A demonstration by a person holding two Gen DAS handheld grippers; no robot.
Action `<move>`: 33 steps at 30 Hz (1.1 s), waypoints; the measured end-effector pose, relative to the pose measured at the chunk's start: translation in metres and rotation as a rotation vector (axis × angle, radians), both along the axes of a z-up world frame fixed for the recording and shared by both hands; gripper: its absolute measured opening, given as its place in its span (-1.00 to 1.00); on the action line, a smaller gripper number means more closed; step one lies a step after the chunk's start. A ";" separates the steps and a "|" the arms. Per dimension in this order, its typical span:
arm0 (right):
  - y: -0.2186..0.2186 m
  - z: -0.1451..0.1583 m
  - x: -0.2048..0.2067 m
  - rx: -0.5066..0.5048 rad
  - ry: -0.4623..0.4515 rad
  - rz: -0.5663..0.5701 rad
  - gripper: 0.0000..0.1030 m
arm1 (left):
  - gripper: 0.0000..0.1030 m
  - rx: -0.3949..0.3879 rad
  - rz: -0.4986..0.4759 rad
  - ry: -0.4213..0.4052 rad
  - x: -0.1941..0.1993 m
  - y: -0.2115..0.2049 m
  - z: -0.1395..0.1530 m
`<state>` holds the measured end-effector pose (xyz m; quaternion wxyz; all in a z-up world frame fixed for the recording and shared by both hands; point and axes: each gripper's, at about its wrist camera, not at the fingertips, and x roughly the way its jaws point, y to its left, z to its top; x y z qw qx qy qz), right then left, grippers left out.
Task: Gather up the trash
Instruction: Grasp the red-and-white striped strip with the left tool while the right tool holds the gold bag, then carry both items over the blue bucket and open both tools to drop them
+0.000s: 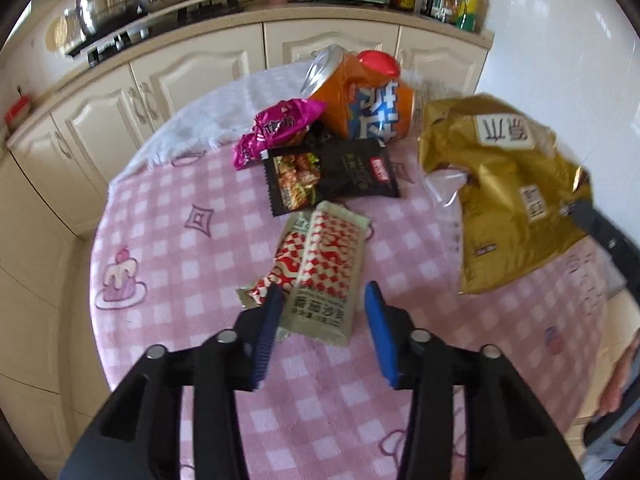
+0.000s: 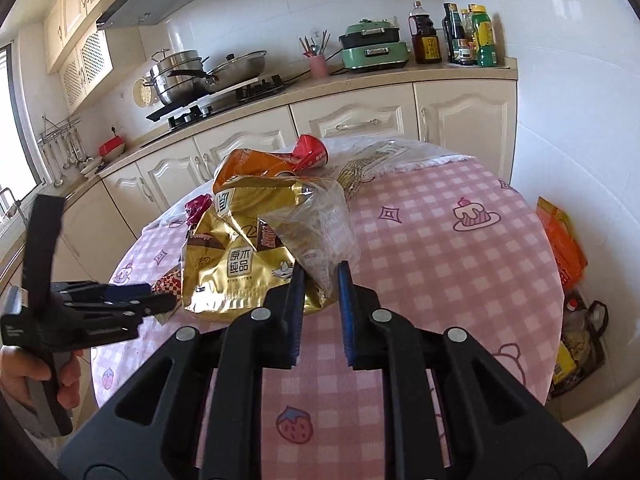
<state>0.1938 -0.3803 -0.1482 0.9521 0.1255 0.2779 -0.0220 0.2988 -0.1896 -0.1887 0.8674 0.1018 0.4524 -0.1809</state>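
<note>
Two grippers are working the trash at once. Our right gripper (image 2: 320,280) is pinching the gold bag (image 2: 224,256) by its clear inner liner, jaws nearly closed on the thin film, so the bag is hanging lifted off the counter (image 2: 440,264), likely to keep it ready as a container. Our left gripper (image 1: 322,308) is reaching over the red-checked wrapper (image 1: 320,268), jaws half open with the wrapper lying between them; we cannot tell whether the pads are pressing it yet. Beyond it, the black packet (image 1: 332,176), pink wrapper (image 1: 276,128) and orange can (image 1: 360,96) are waiting in a loose pile.
</note>
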 end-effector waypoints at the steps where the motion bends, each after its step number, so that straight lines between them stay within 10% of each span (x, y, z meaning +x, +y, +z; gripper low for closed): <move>1: -0.001 -0.001 0.001 0.000 0.003 0.000 -0.68 | -0.33 0.015 -0.002 -0.007 0.000 -0.002 0.000; 12: 0.009 0.007 -0.006 0.005 -0.030 0.001 -0.68 | -0.94 -0.093 -0.033 0.010 -0.011 0.005 0.006; 33: 0.163 0.048 0.015 -0.028 -0.107 0.270 -0.69 | -0.97 -0.359 0.161 -0.131 -0.079 0.184 0.070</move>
